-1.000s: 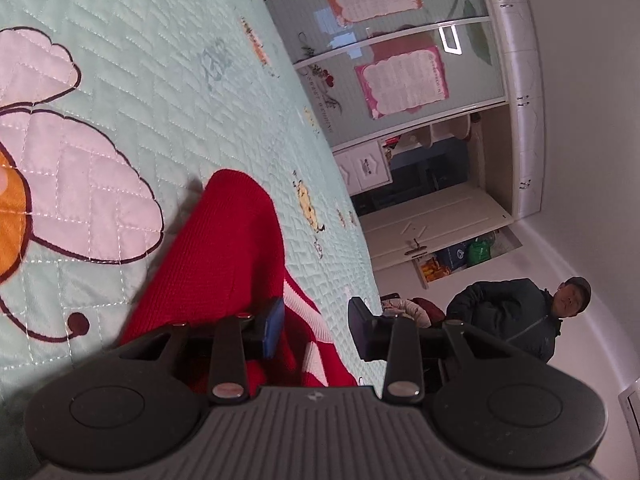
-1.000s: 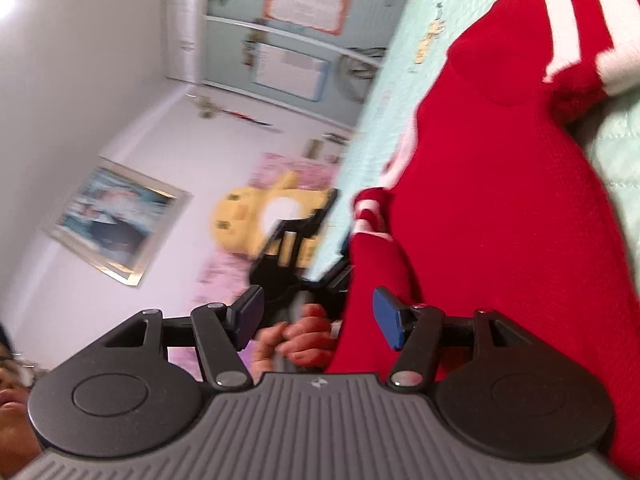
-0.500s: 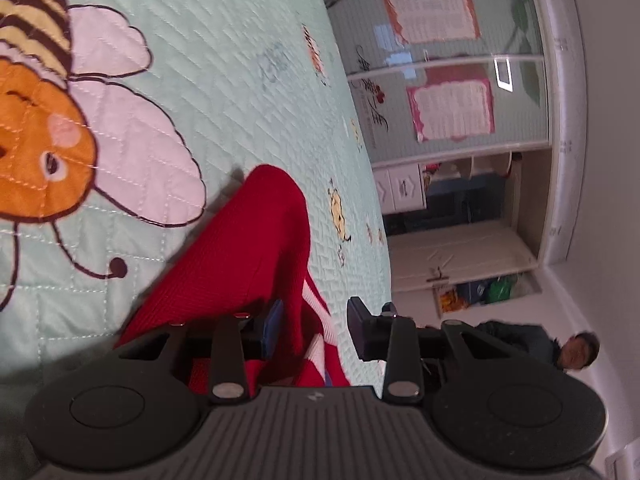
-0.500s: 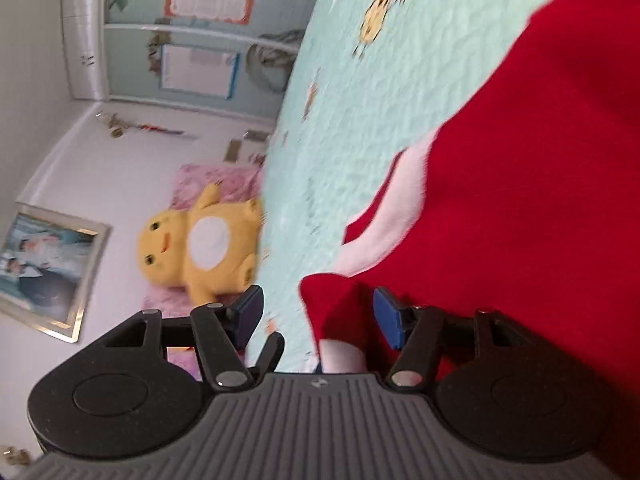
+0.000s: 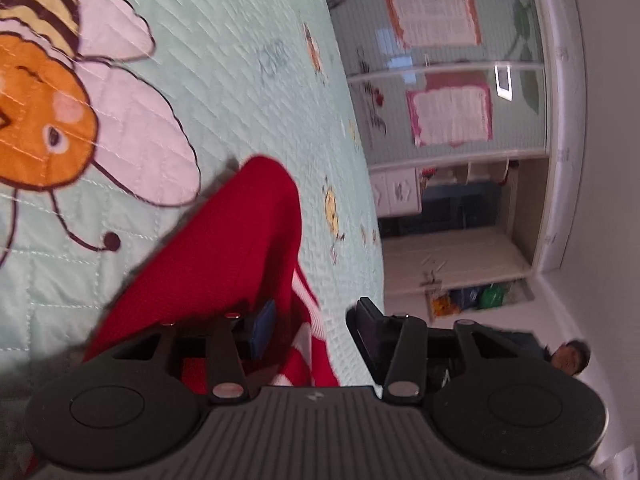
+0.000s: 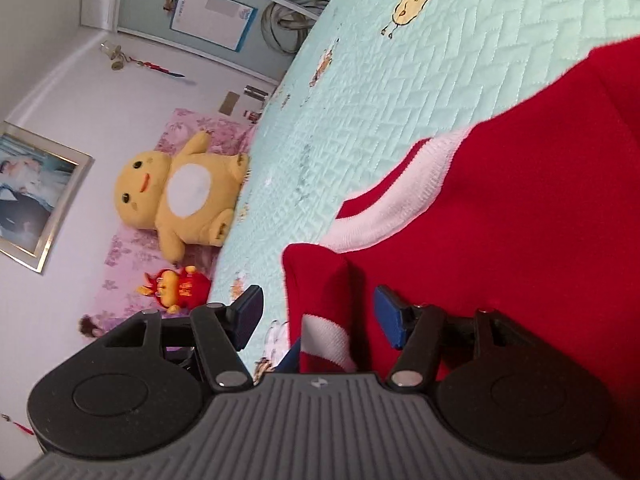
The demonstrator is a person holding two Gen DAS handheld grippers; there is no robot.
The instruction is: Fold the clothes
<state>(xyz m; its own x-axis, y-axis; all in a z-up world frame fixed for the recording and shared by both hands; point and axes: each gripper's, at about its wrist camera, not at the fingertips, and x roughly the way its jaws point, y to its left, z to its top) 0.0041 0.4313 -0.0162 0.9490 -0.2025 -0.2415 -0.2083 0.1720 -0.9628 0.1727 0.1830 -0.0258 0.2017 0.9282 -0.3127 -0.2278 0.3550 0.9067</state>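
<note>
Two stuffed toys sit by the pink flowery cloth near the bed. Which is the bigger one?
The yellow plush with the round white belly is the bigger. The red plush sits below it in the right wrist view and is much smaller.

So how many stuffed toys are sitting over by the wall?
2: a big yellow plush sitting on the pink flowered cover, and a small red one just below it. Others may be hidden behind the tongs.

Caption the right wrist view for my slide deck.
Right gripper open around a striped cuff of the red sweater on a mint quilt.
</note>
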